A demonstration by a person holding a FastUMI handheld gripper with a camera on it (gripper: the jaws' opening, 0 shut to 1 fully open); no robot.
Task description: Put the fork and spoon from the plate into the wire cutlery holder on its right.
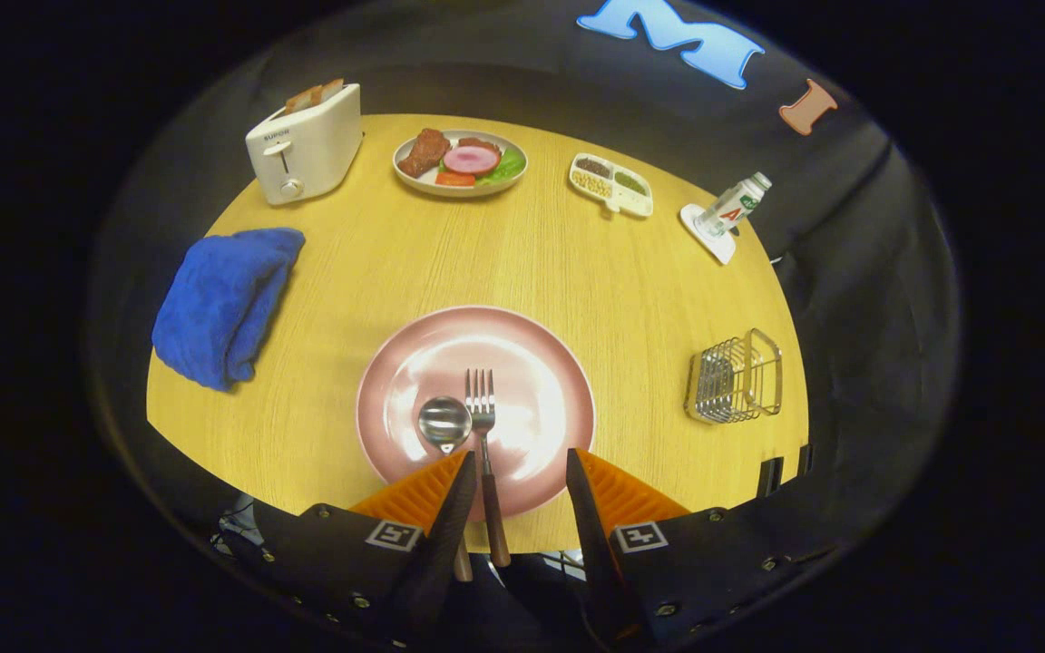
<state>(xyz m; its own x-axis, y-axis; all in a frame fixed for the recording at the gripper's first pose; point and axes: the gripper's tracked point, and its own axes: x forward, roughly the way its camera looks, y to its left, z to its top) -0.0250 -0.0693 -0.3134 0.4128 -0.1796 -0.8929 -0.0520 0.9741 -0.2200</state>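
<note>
Tongs [520,472] spread wide, holding nothing, hovering over near rim of pink plate [541,363]. Fork [483,426] and spoon [444,423] lie side by side on plate; fork handle runs back between tong fingers, spoon handle hidden under left finger. Wire cutlery holder [736,379] stands on desk [522,263] right of plate, well apart.

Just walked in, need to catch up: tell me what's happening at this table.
A handheld gripper hangs open over the near edge of the pink plate. The fork lies between its fingers, the spoon beside it by the left finger; neither is gripped. The wire cutlery holder stands empty to the right.
</note>
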